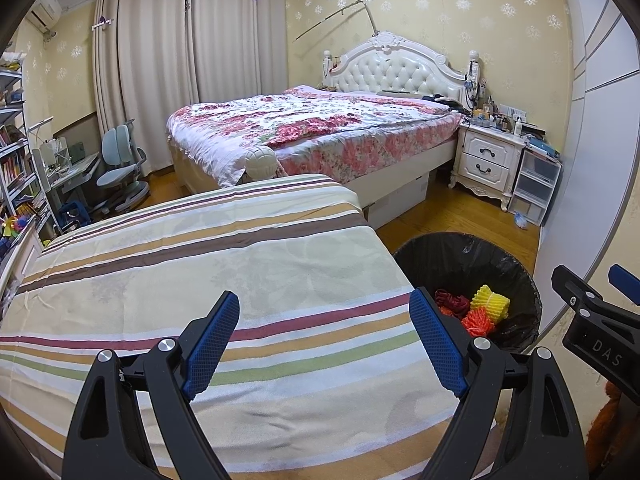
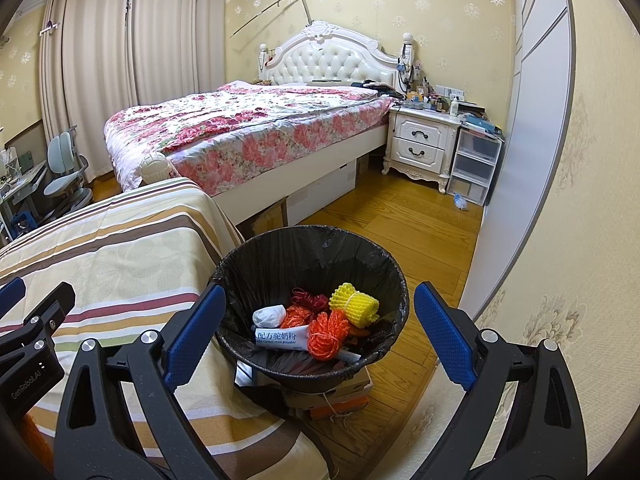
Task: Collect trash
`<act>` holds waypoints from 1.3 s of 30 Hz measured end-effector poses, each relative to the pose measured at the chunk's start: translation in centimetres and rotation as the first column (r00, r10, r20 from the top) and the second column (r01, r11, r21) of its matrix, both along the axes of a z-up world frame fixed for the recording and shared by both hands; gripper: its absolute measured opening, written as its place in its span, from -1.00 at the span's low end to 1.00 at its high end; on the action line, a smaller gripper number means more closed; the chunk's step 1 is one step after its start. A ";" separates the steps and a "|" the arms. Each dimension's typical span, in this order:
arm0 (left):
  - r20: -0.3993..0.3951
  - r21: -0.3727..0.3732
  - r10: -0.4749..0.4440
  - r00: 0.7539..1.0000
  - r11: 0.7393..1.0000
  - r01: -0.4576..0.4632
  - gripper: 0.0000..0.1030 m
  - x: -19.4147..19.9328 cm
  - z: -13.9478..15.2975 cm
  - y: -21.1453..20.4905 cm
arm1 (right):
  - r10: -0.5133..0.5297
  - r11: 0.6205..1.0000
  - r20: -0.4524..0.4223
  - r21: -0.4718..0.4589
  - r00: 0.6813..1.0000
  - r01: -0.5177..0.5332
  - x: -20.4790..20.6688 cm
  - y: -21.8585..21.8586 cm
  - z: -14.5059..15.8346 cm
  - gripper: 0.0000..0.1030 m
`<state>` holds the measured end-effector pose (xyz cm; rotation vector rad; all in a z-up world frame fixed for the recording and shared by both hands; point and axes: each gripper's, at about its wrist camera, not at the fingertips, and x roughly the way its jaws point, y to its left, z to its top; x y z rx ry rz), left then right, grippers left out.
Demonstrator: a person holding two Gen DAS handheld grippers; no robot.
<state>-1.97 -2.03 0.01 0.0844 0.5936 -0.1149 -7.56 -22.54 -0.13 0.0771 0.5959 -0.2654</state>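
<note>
A black-lined trash bin (image 2: 280, 248) stands on the floor beside the striped bed (image 2: 120, 248). It holds a yellow foam net (image 2: 356, 304), orange foam nets (image 2: 326, 334), a red net (image 2: 310, 301), a white wad (image 2: 269, 315) and a white packet with print (image 2: 280, 338). My right gripper (image 2: 320, 338) is open and empty, just above the bin. My left gripper (image 1: 324, 340) is open and empty over the striped bedcover (image 1: 200, 260). The bin also shows in the left wrist view (image 1: 460, 252), to the right of the left gripper.
A floral bed (image 2: 240, 132) with a white headboard fills the back. A white nightstand (image 2: 420, 144) and plastic drawers (image 2: 474, 168) stand at the right wall. A desk chair (image 1: 120, 168) and shelves are at the left. Boxes (image 2: 340, 396) sit under the bin.
</note>
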 end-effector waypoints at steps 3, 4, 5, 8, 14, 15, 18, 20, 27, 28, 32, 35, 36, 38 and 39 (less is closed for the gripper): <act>0.006 0.004 -0.002 1.000 1.000 0.002 0.63 -0.3 0.0 -0.5 | -0.001 1.000 0.000 0.001 1.000 0.001 0.0 0.0 0.0 0.80; 0.007 0.004 -0.002 1.000 1.000 0.002 0.63 -0.4 -0.1 -0.7 | -0.001 1.000 0.000 0.001 1.000 0.001 0.0 0.0 0.0 0.80; 0.008 0.003 -0.002 1.000 1.000 0.002 0.63 -0.5 -0.1 -0.8 | 0.000 1.000 0.000 0.001 1.000 0.000 0.0 0.0 0.0 0.80; 0.003 0.000 -0.001 1.000 1.000 0.001 0.63 -0.5 -0.1 -0.9 | 0.000 1.000 0.001 0.001 1.000 0.000 0.0 0.0 0.0 0.80; -0.004 -0.014 0.003 1.000 1.000 -0.003 0.63 -0.8 -0.1 -1.1 | 0.000 1.000 0.000 0.001 1.000 0.000 0.0 0.0 0.0 0.80; -0.007 -0.018 0.001 1.000 1.000 -0.001 0.63 -0.8 -0.1 -1.1 | 0.000 1.000 0.000 0.001 1.000 0.000 0.0 0.0 0.0 0.80; -0.015 -0.030 -0.007 1.000 1.000 0.006 0.63 -0.9 -0.2 -1.4 | 0.000 1.000 0.000 0.001 1.000 0.000 0.0 0.0 0.0 0.80; -0.012 -0.030 -0.005 1.000 1.000 0.005 0.63 -0.8 -0.3 -1.2 | -0.001 1.000 0.000 0.001 1.000 0.001 0.0 0.0 0.0 0.80; 0.018 -0.023 -0.026 1.000 0.999 0.026 0.63 -1.2 -0.1 -1.8 | 0.000 1.000 0.000 0.002 1.000 0.000 0.0 0.0 0.0 0.80; 0.021 -0.017 -0.030 0.999 0.999 0.031 0.63 -1.3 -0.1 -2.1 | 0.000 1.000 0.000 0.002 1.000 0.000 0.0 0.0 0.0 0.80; 0.022 -0.012 -0.033 0.999 0.999 0.033 0.63 -1.0 0.1 -1.8 | 0.001 1.000 0.000 0.001 1.000 -0.001 0.0 0.0 0.0 0.80; 0.013 -0.012 -0.021 1.000 1.000 0.021 0.63 -0.8 0.1 -1.6 | 0.006 1.000 -0.001 0.002 1.000 -0.006 0.0 0.0 -0.1 0.80; 0.007 -0.009 -0.019 1.000 1.000 0.020 0.63 -0.6 0.0 -1.4 | 0.008 1.000 -0.001 0.002 1.000 -0.008 0.1 0.0 -0.1 0.80; 0.000 -0.002 -0.012 1.000 1.000 0.012 0.63 -0.3 0.0 -1.0 | 0.015 1.000 -0.002 0.003 1.000 -0.015 0.2 0.3 -0.1 0.80; -0.003 0.000 -0.005 1.000 1.000 0.005 0.63 -0.2 0.0 -0.7 | 0.022 1.000 -0.005 0.003 1.000 -0.022 0.4 0.5 -0.2 0.80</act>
